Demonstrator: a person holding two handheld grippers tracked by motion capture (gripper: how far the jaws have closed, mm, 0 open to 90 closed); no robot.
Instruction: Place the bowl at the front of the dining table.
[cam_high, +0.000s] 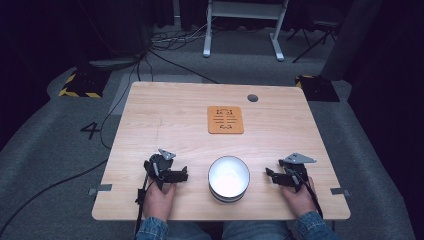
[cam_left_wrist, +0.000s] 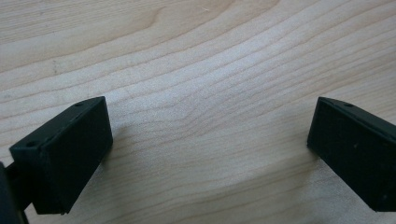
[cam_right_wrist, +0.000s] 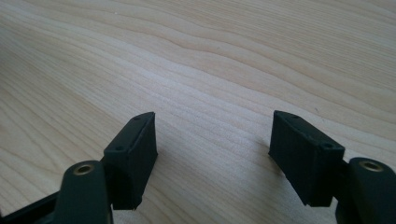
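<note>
A white bowl (cam_high: 229, 178) sits near the front edge of the tabletop (cam_high: 165, 120), squarely between the two grippers and apart from both. The left gripper (cam_high: 183, 176) rests just to one side of it, its tips pointing inward at the bowl's wall; the right gripper (cam_high: 269, 175) lies on the other side, aimed the same way. Farther back, well beyond both sets of fingers, lies an orange mat (cam_high: 225, 119) with dark markings.

In the left gripper view the fingers (cam_left_wrist: 65, 154) stand wide, with nothing but bare wood grain between them. In the right gripper view the fingers (cam_right_wrist: 133, 156) are also spread wide and empty, low over the wood.

The bowl looks like glazed ceramic or hard plastic: stiff, smooth and likely slippery, perhaps breakable if knocked or dropped. It appears deep, with a thin rim. I judge the safest hold is on the rim, one finger inside and one outside the wall, or one gripper at each side so that it stays level.
</note>
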